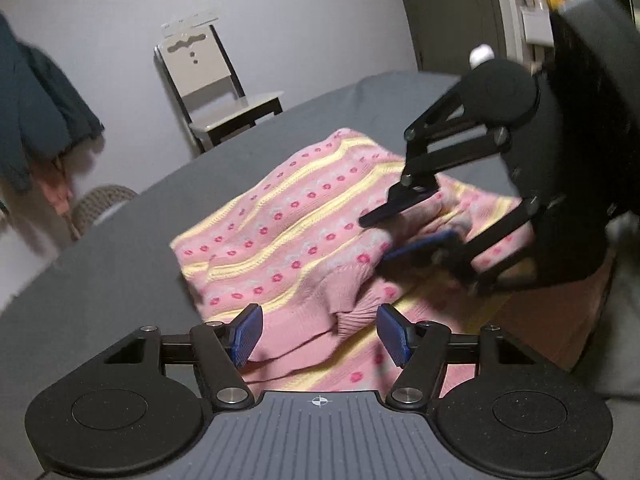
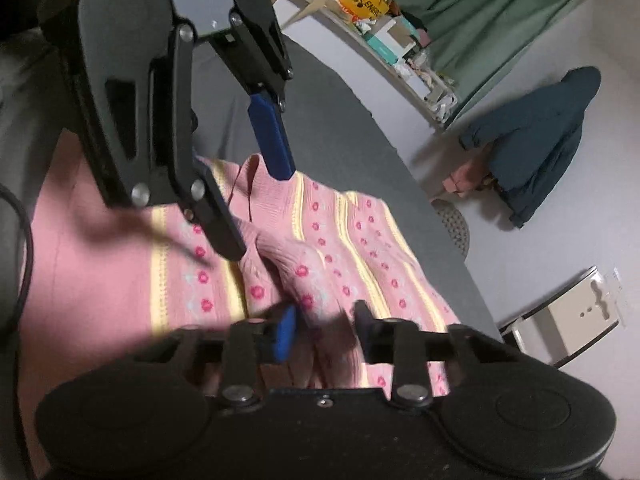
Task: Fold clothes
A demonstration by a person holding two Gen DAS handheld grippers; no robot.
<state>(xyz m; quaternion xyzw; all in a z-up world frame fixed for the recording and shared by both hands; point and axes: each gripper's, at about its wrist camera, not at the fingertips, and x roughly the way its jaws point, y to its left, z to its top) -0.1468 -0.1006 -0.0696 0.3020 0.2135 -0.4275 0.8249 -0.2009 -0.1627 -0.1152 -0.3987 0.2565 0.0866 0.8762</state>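
Observation:
A pink knitted sweater (image 1: 288, 216) with yellow stripes and red flowers lies partly folded on a grey table (image 1: 120, 264); it also shows in the right wrist view (image 2: 352, 248). My left gripper (image 1: 320, 332) is open, its blue pads either side of a bunched pink ribbed cuff (image 1: 344, 312). My right gripper (image 2: 324, 328) is open over a fold of sweater; it also shows in the left wrist view (image 1: 404, 236), jaws apart above the cloth. The left gripper shows in the right wrist view (image 2: 260, 216), open over the sweater.
A chair (image 1: 216, 92) stands behind the table by the wall. A dark blue jacket (image 2: 536, 144) hangs on the wall. A woven basket (image 1: 100, 204) sits on the floor. Shelves with clutter (image 2: 384, 12) stand beside a green curtain.

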